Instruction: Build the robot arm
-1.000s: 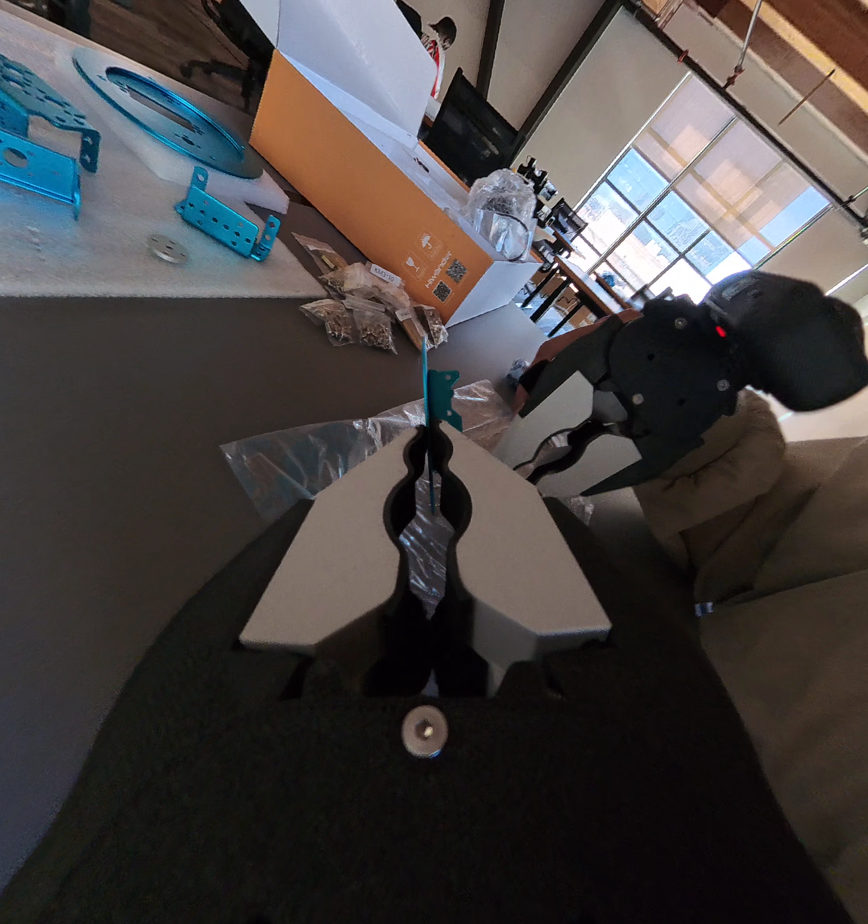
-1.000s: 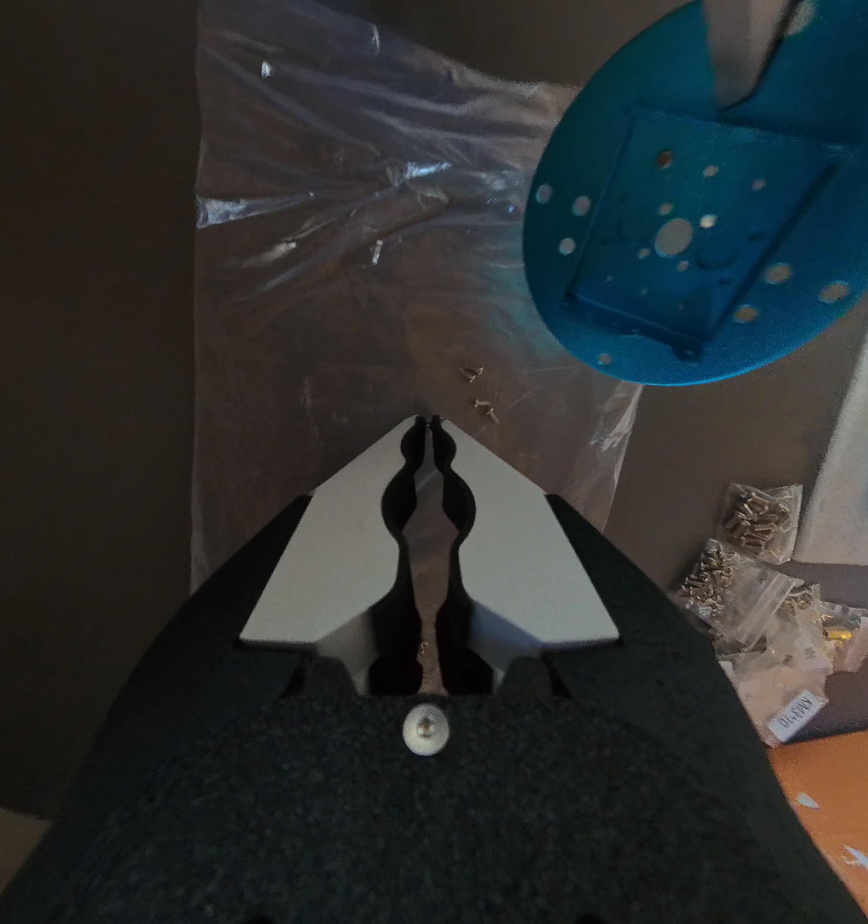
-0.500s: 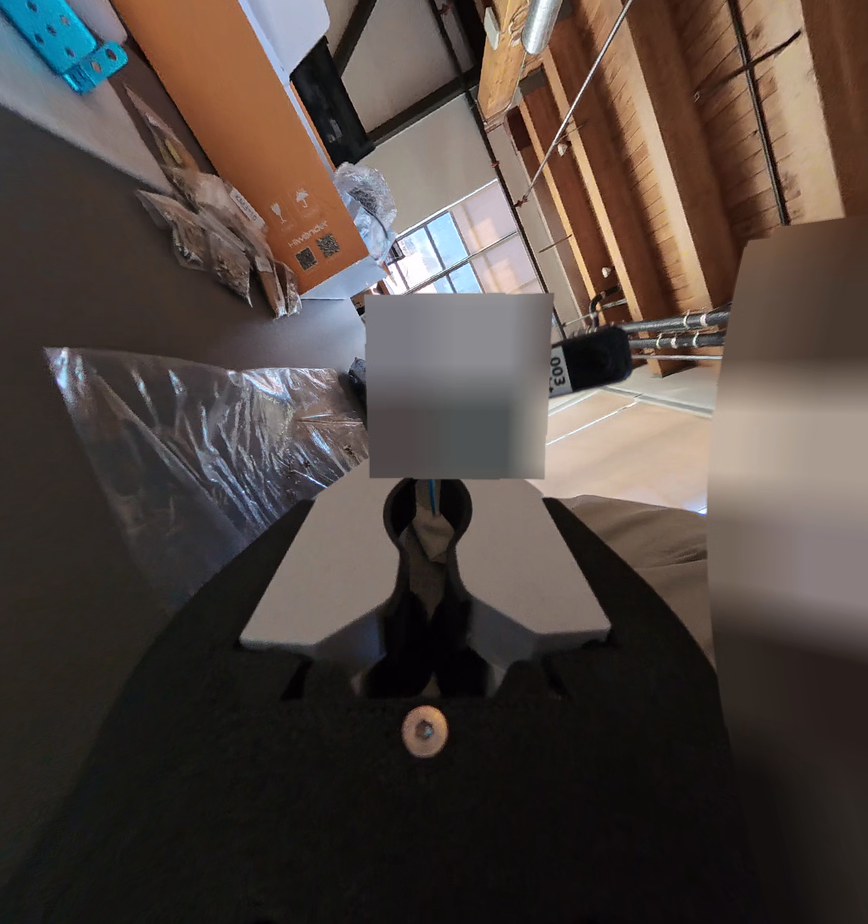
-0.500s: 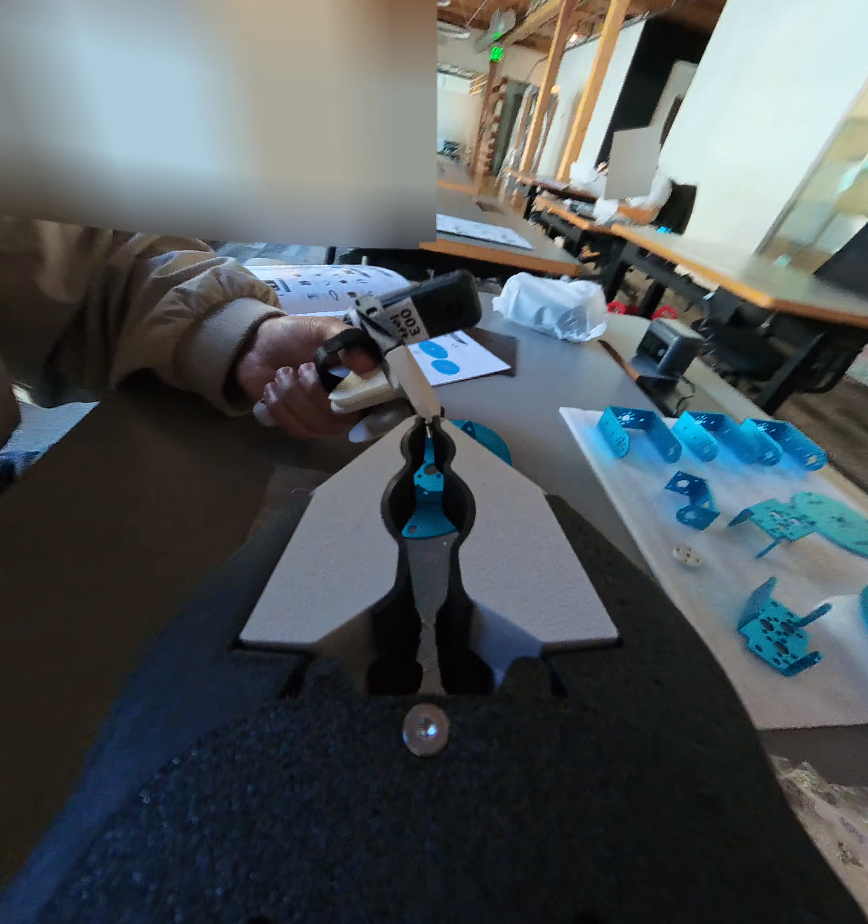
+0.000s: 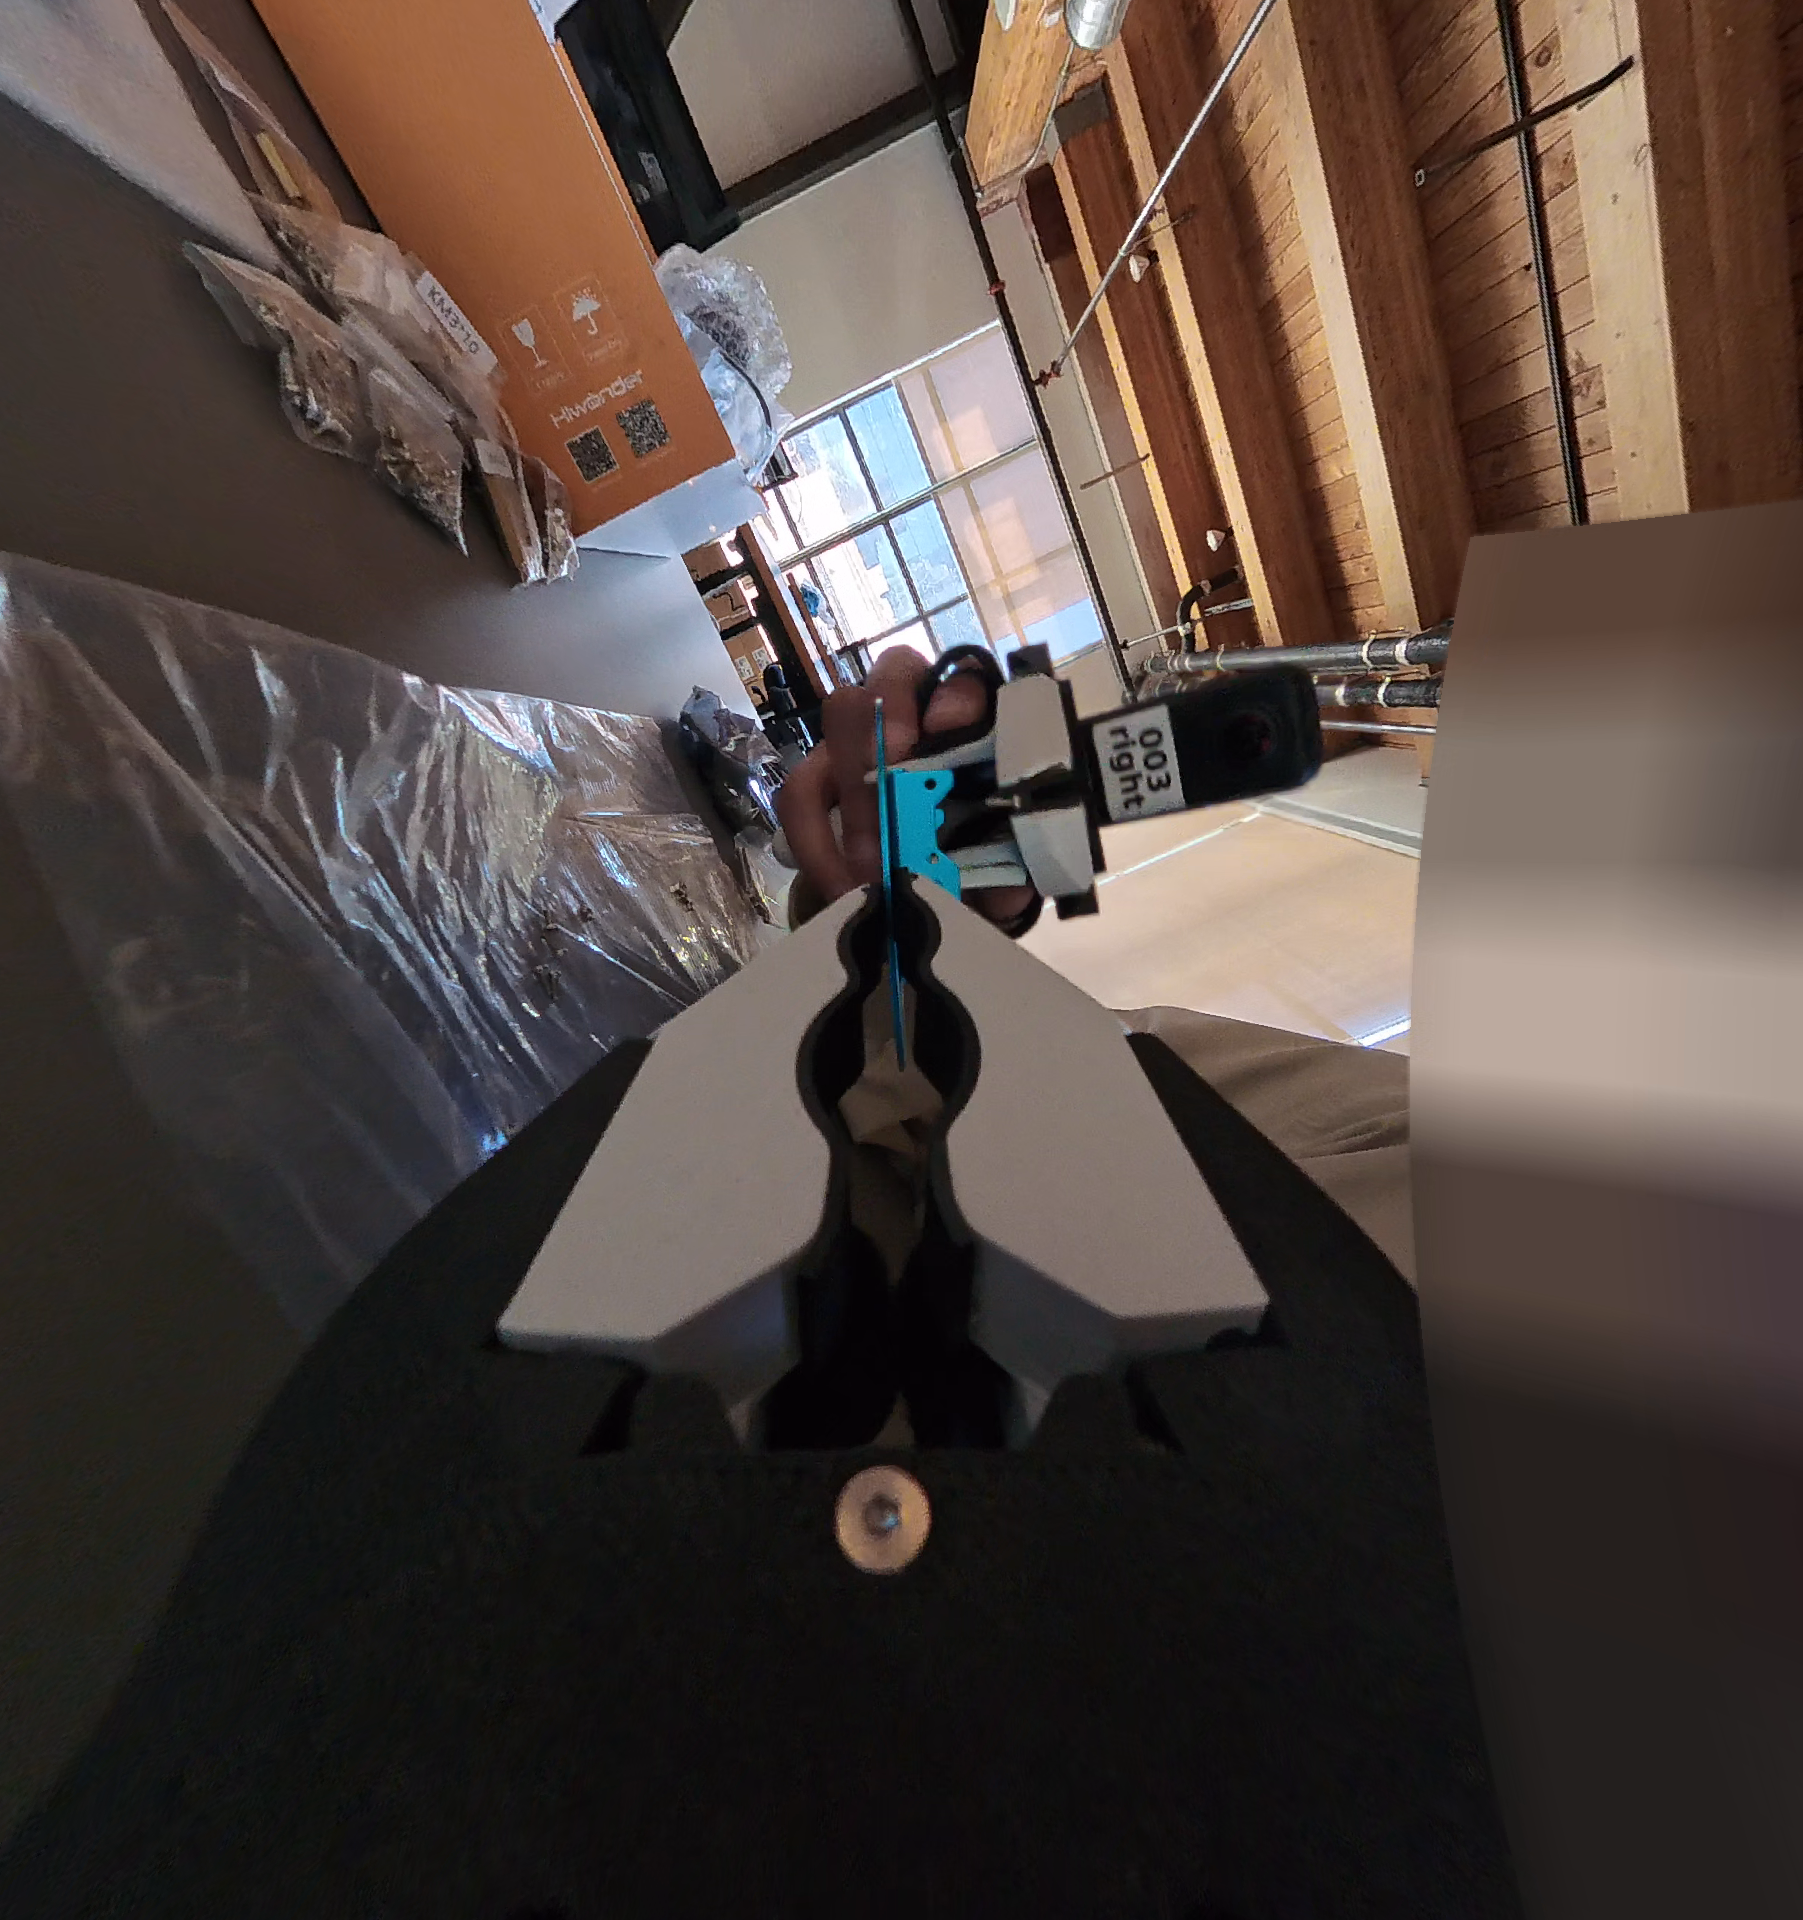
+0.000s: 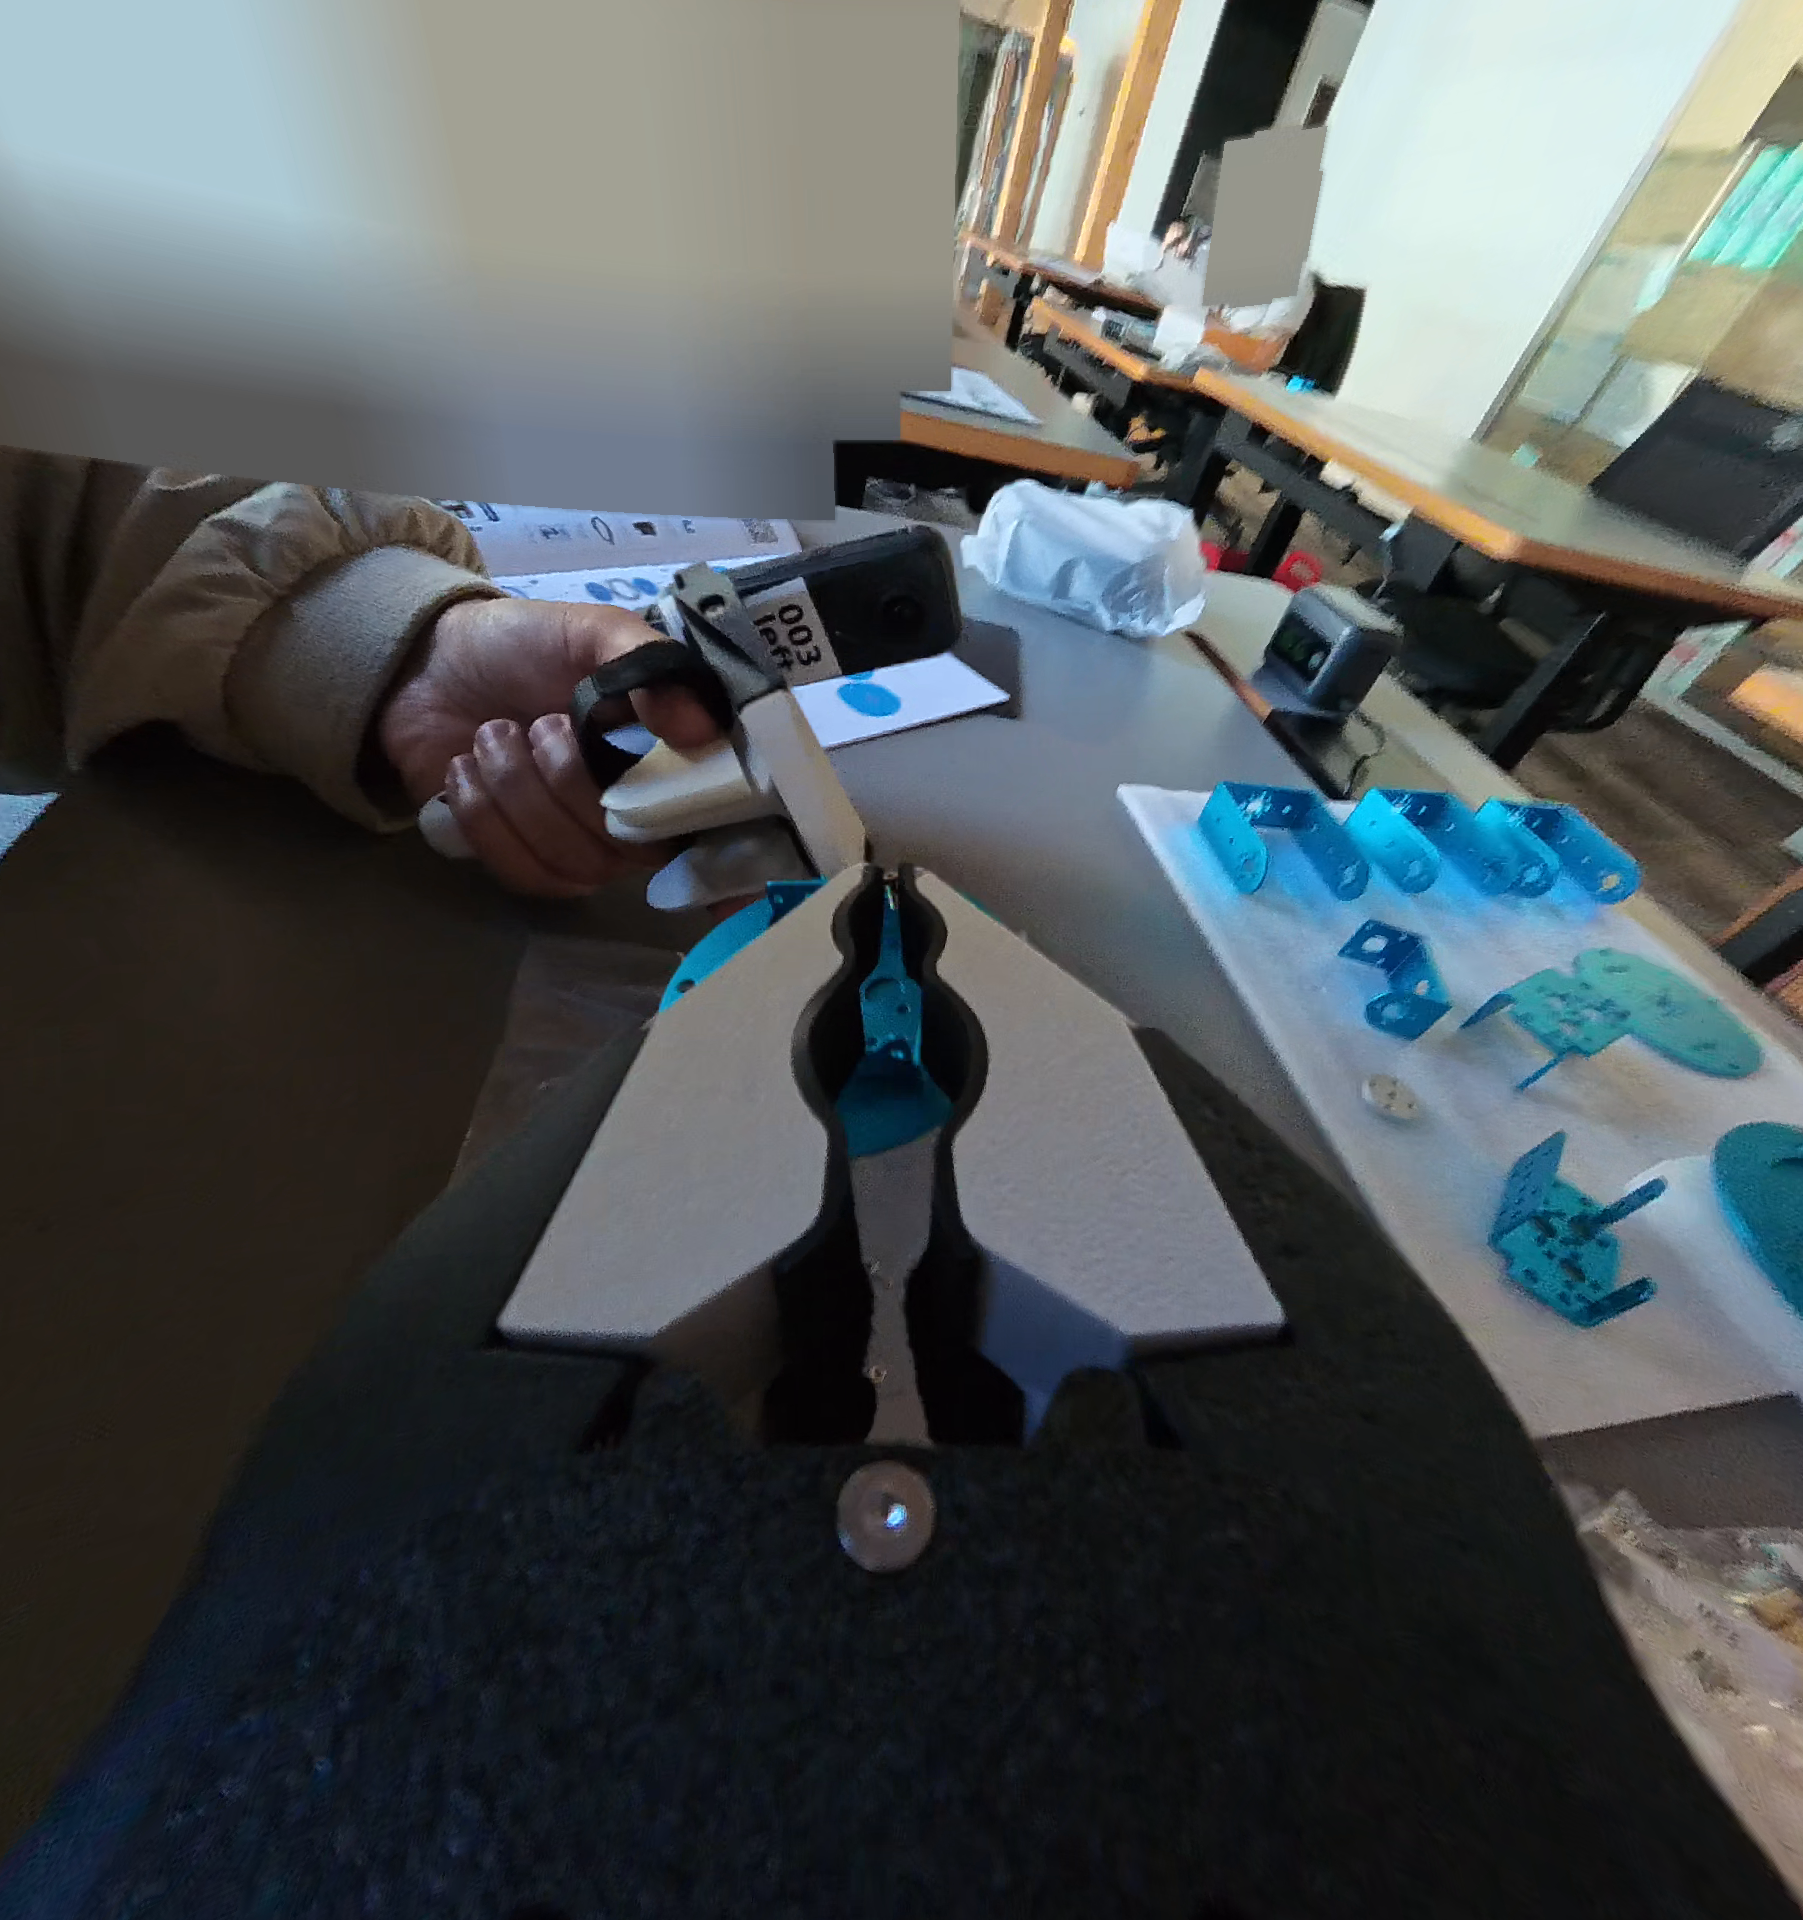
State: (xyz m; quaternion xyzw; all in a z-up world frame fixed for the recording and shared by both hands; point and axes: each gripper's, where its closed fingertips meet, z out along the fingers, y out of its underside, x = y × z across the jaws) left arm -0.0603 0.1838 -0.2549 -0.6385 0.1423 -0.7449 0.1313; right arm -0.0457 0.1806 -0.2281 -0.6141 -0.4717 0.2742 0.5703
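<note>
The dark table runs under both tools in a workshop with wooden beams. The left hand-held gripper clamps a thin blue round plate edge-on. The right hand-held gripper is nearly closed; whether it grips anything I cannot tell. At 3 o'clock in the right wrist view, a white foam sheet carries blue brackets; crinkled clear plastic covers the table at 9 o'clock in the left wrist view.

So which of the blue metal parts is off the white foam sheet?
The round blue plate clamped edge-on in the left gripper; the other brackets lie on the white foam sheet.

left gripper raised, jaws closed at the tips, right gripper facing it, jaws nearly closed, tips almost meeting
</note>
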